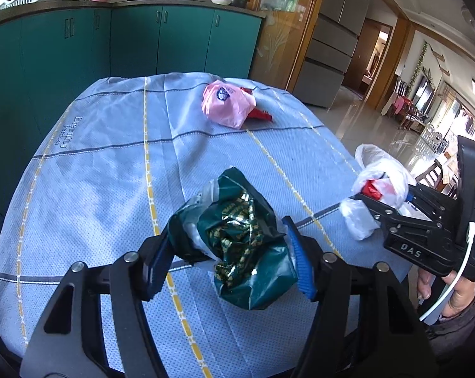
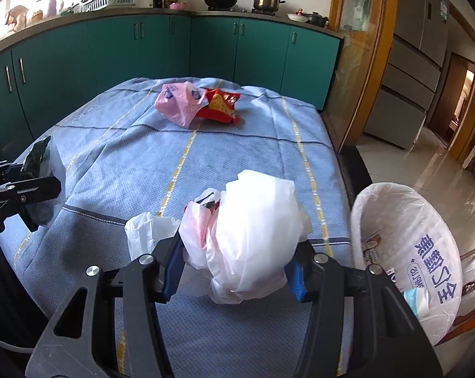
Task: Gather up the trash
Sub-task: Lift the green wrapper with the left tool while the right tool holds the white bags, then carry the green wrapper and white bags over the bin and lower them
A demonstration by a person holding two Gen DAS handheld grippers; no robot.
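My left gripper (image 1: 234, 249) is shut on a crumpled dark green wrapper (image 1: 243, 236) with clear plastic, held just above the blue cloth-covered table (image 1: 111, 163). My right gripper (image 2: 237, 261) is shut on a bundle of white plastic bags (image 2: 253, 239), near the table's right edge; the bundle also shows in the left wrist view (image 1: 376, 189). A pink plastic bag (image 2: 177, 104) and a red snack packet (image 2: 220, 104) lie together at the far end of the table. A bin lined with a white bag (image 2: 404, 252) stands just right of the table, beside my right gripper.
Green kitchen cabinets (image 2: 142, 53) run behind the table, with pots and a dish rack on the counter. A wood-framed glass door (image 2: 357, 47) and a grey fridge (image 2: 420, 47) stand to the right. The bin holds some packaging.
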